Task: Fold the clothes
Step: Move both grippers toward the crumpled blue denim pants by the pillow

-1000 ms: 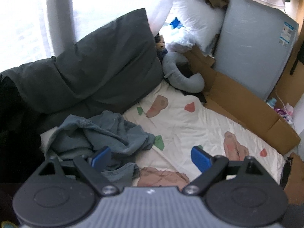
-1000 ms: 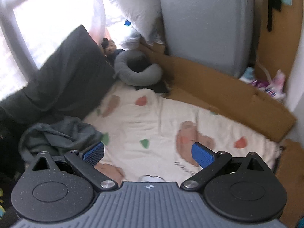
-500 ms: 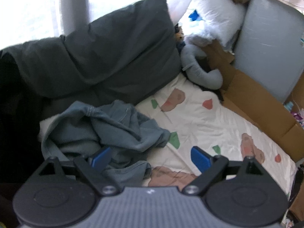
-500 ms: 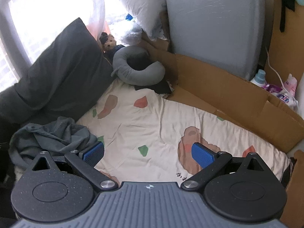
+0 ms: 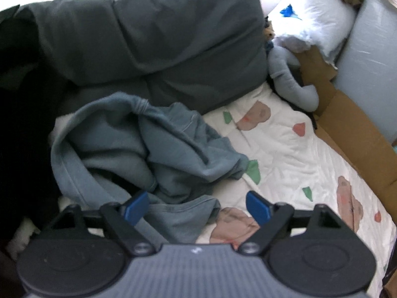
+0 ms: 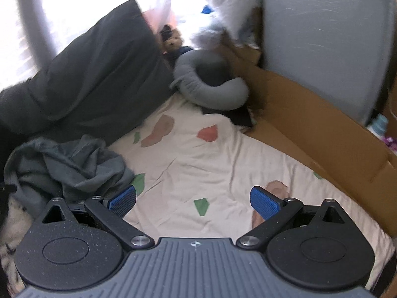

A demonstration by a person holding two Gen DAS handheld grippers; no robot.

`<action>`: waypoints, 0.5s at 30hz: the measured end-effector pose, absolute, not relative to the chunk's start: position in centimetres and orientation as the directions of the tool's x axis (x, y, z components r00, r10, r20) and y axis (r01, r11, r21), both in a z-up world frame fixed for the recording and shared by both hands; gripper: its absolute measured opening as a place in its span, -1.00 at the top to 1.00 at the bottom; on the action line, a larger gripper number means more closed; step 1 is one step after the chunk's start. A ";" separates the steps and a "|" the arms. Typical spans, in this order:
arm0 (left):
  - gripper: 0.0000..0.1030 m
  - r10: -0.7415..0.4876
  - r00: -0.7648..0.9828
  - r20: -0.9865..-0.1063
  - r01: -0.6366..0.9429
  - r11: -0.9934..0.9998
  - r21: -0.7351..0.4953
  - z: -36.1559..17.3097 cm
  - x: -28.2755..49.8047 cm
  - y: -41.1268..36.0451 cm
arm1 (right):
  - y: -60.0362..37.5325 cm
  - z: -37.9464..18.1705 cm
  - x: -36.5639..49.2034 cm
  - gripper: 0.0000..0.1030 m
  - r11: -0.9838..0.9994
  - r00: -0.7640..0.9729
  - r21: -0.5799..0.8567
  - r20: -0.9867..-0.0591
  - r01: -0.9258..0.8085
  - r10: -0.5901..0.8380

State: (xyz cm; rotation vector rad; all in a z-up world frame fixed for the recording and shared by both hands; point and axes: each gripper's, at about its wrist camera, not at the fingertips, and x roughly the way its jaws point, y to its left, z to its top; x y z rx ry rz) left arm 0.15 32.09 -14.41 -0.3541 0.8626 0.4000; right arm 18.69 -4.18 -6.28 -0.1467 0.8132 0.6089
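Cream bedding (image 5: 285,154) with coloured patches carries a crumpled grey-blue garment (image 5: 139,146), heaped just ahead of the left gripper (image 5: 197,204), whose fingers stand apart over its near edge. The right gripper (image 6: 193,200), fingers also apart and holding nothing, has the heap off to its left. Dark pillows (image 5: 153,37) lie beyond. Folding well likely means pinching a hem or seam, not bunched cloth, then spreading the garment flat.

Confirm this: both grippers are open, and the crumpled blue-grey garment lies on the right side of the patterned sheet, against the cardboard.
Wrong side. The crumpled blue-grey garment lies on the left of the patterned sheet, below the dark pillow, away from the cardboard; the right wrist view shows it. Both the left gripper and the right gripper are open.
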 end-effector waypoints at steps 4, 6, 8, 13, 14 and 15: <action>-0.62 0.206 0.572 -0.794 -0.501 0.854 -0.139 -16.2 -0.1 32.8 | -2.8 -8.2 18.8 -0.95 0.772 0.487 0.098 -0.725 -0.628 0.488; -0.55 0.214 0.556 -0.803 -0.515 0.847 -0.131 -17.3 -0.2 33.2 | -2.5 -9.1 18.8 -0.95 0.748 0.461 0.109 -0.727 -0.654 0.509; -0.55 0.228 0.543 -0.808 -0.532 0.838 -0.122 -18.5 -0.3 33.5 | -2.2 -10.3 18.9 -0.95 0.731 0.429 0.127 -0.737 -0.671 0.522; -0.54 0.286 0.501 -0.817 -0.587 0.806 -0.078 -20.8 -1.0 34.6 | -1.5 -12.8 18.9 -0.95 0.698 0.405 0.110 -0.746 -0.708 0.529; -0.54 0.296 0.492 -0.819 -0.599 0.797 -0.072 -21.3 -1.2 34.9 | -1.4 -13.4 19.0 -0.95 0.692 0.394 0.119 -0.748 -0.712 0.534; -0.54 0.308 0.482 -0.820 -0.614 0.787 -0.066 -21.7 -1.4 35.2 | -1.3 -14.0 19.1 -0.95 0.687 0.382 0.128 -0.751 -0.715 0.538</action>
